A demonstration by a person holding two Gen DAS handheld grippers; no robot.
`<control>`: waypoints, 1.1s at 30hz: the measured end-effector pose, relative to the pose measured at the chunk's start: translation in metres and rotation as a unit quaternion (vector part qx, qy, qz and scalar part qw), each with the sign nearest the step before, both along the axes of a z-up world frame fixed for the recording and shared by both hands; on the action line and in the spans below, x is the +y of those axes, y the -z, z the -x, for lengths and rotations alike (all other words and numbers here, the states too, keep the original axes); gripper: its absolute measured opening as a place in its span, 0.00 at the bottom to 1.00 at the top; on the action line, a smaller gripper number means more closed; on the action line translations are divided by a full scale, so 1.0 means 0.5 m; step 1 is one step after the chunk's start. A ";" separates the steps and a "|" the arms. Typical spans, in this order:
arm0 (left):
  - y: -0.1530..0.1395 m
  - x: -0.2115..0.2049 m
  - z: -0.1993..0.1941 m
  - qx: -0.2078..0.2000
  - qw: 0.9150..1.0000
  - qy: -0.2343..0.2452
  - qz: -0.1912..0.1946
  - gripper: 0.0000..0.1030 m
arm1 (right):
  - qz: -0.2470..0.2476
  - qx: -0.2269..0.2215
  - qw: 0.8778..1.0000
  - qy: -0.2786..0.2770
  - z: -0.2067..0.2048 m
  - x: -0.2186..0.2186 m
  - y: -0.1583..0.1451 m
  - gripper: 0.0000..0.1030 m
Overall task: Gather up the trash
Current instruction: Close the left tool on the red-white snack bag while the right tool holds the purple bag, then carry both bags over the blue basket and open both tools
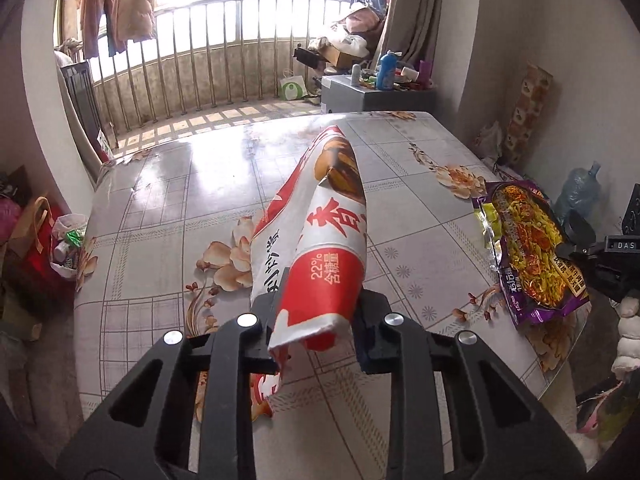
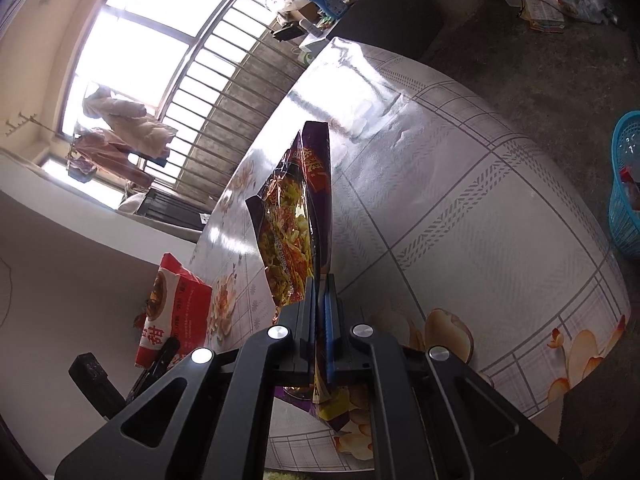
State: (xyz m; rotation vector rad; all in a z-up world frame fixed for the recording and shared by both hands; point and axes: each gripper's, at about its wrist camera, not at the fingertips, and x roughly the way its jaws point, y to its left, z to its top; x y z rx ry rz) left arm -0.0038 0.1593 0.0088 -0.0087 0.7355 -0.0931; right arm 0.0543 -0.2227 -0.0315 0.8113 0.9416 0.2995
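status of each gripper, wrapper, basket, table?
Left gripper: shut on red-and-white snack wrapper.
Red-and-white snack wrapper: crumpled, lifted off the table.
Right gripper: shut on purple noodle wrapper.
Purple noodle wrapper: held edge-on, lifted.
Blue plastic basket: on floor, upright.
Floral-cloth table: covered, glossy.

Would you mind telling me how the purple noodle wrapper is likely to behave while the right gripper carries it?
The purple wrapper looks like thin, glossy film, so it is probably very light and floppy. It creases and folds above the right gripper, which suggests it will sway. The shiny surface may be slippery, though the closed jaws seem to pinch it firmly.
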 end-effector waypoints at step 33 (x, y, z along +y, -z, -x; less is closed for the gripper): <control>0.027 -0.992 -0.237 0.130 0.897 0.419 0.054 0.25 | 0.094 0.034 0.880 0.464 0.300 -0.573 0.067 0.04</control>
